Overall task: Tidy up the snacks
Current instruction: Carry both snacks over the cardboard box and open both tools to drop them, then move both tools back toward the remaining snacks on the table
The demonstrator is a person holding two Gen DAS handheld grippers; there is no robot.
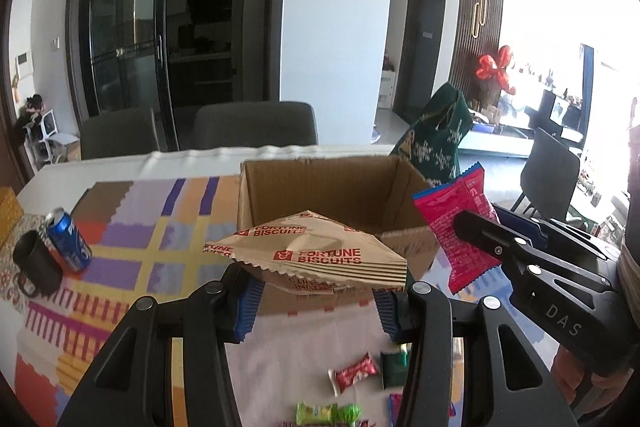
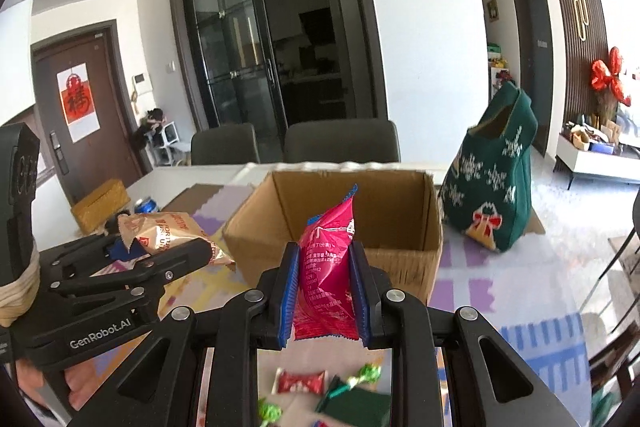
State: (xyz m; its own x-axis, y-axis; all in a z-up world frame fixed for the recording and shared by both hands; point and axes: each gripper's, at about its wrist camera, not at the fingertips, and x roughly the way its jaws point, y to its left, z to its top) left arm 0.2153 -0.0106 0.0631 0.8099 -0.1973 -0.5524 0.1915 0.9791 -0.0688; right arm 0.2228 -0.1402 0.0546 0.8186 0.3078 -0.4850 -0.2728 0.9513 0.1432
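Observation:
My left gripper (image 1: 316, 301) is shut on a tan Fortune Biscuits packet (image 1: 312, 253), held above the table just before an open cardboard box (image 1: 320, 187). My right gripper (image 2: 325, 293) is shut on a pink snack packet (image 2: 330, 267), upright, in front of the same box (image 2: 352, 203). In the left wrist view the pink packet (image 1: 460, 227) and right gripper show at the right. In the right wrist view the biscuit packet (image 2: 160, 231) and left gripper show at the left. Small wrapped candies (image 1: 352, 375) lie on the cloth below both grippers.
A blue soda can (image 1: 68, 239) and a black mug (image 1: 36, 263) stand at the left on the patterned tablecloth (image 1: 140, 227). A green knitted bag (image 2: 496, 187) stands right of the box. A yellow box (image 2: 102, 205) sits far left. Chairs stand behind the table.

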